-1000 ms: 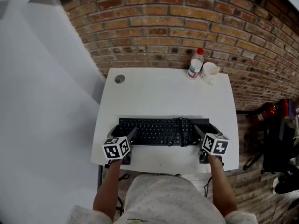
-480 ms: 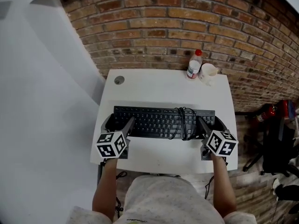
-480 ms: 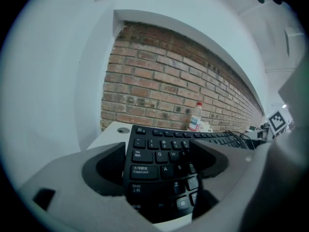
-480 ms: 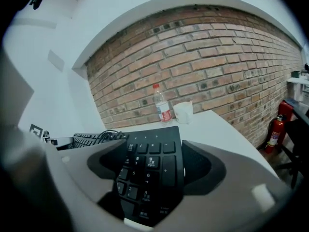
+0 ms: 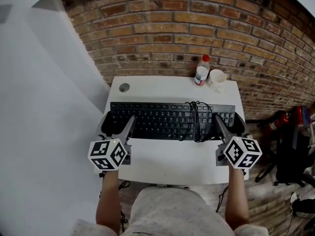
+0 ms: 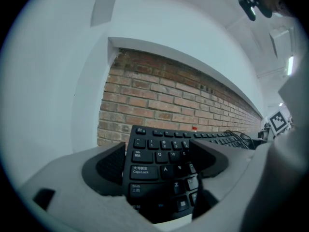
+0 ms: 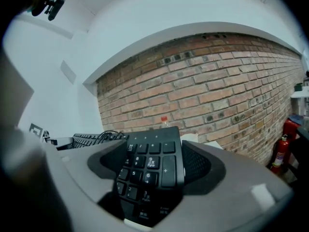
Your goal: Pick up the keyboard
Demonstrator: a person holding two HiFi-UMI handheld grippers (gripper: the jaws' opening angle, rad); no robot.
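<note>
Our left tongs (image 5: 117,126) and right tongs (image 5: 230,125) each clamp one end of the black keyboard (image 5: 167,121), held level over the white tabletop (image 5: 167,167). It looks light, rigid and smooth; end grips suit it.

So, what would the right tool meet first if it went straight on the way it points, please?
Probably the bottle beside the mug, then the brick wall; the keyboard in the right tool would arrive first, and height is unclear.

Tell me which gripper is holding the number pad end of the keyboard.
The right gripper: its jaws clamp the number keys of the keyboard, while the left gripper clamps the Caps Lock end.
</note>
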